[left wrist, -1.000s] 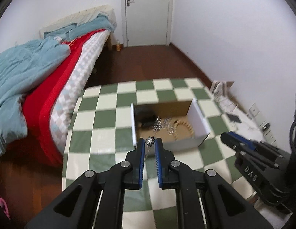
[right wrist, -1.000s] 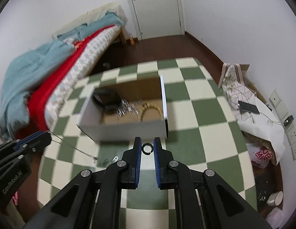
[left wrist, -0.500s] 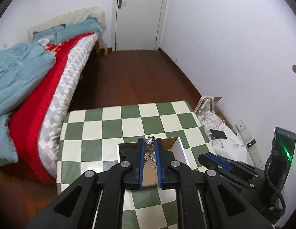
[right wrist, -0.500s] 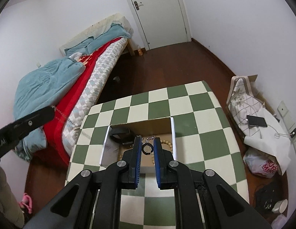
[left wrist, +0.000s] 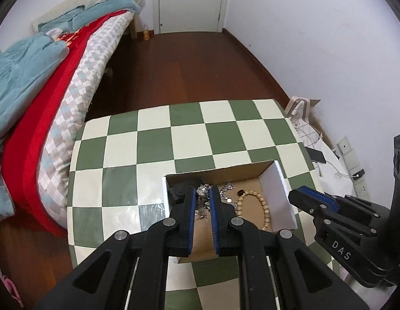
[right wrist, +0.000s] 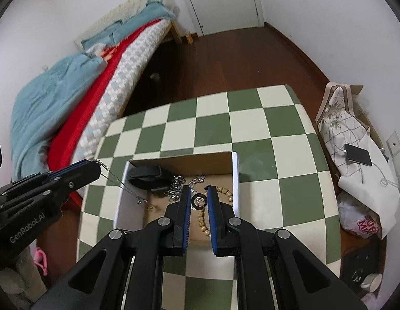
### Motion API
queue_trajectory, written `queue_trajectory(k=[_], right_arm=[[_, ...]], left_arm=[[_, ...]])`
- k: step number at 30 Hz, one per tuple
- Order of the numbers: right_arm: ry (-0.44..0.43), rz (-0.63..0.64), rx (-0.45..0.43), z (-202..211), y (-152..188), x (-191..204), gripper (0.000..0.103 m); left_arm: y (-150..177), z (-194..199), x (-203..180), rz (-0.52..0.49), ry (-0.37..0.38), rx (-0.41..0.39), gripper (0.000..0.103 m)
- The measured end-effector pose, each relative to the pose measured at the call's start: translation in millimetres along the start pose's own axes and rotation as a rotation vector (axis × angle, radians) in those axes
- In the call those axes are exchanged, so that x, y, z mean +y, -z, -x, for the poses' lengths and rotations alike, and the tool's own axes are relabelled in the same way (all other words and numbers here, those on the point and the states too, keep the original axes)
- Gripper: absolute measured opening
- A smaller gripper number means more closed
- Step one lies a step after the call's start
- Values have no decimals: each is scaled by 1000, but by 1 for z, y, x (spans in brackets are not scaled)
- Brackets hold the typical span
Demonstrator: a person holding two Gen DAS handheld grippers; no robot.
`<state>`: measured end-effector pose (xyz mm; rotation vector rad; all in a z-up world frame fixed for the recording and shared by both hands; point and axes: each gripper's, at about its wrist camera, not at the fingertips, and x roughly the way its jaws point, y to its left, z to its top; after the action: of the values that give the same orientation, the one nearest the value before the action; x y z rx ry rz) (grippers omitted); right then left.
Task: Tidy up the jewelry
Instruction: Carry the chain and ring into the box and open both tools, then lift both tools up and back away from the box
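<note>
Pinching light, limp chain (right wrist: pixel 114 178) in left gripper (left wrist: pixel 203 193), slippery ring (right wrist: pixel 199 201) across its rim in near-closed right gripper (right wrist: pixel 199 198), over box (right wrist: pixel 234 178).

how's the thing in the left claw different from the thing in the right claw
The left claw pinches a thin silver chain that dangles loosely into the cardboard box; the right claw holds a small rigid ring. The chain is long and limp, the ring compact and round, sitting wholly between the fingertips. Both are metallic jewelry held above the same box.

Silver chain (right wrist: pixel 114 178) dangles into box (right wrist: pixel 234 178); ring (right wrist: pixel 199 201) pinched above.
</note>
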<state>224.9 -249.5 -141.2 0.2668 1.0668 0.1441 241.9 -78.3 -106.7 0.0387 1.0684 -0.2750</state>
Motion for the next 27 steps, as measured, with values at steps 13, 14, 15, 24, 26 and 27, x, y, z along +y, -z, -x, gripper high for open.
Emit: queue_trajectory(k=[13, 14, 15, 24, 26, 27], right_arm=[[-30, -69, 142, -38, -6, -11, 22], [-25, -72, 138, -37, -6, -12, 30], [-23, -72, 137, -36, -6, -12, 40], [111, -29, 117, -23, 2, -9, 88], [169, 0, 121, -24, 7, -6, 95], [199, 14, 126, -25, 11, -4, 97]], left_arm=[[1, -5, 14, 28, -120, -24, 78], [2, -4, 16, 30, -130, -29, 79], [3, -5, 18, 33, -143, -29, 80], [30, -10, 31, 45, -242, -34, 102], [38, -10, 32, 51, -253, -32, 102], [42, -11, 32, 47, -254, -31, 103]])
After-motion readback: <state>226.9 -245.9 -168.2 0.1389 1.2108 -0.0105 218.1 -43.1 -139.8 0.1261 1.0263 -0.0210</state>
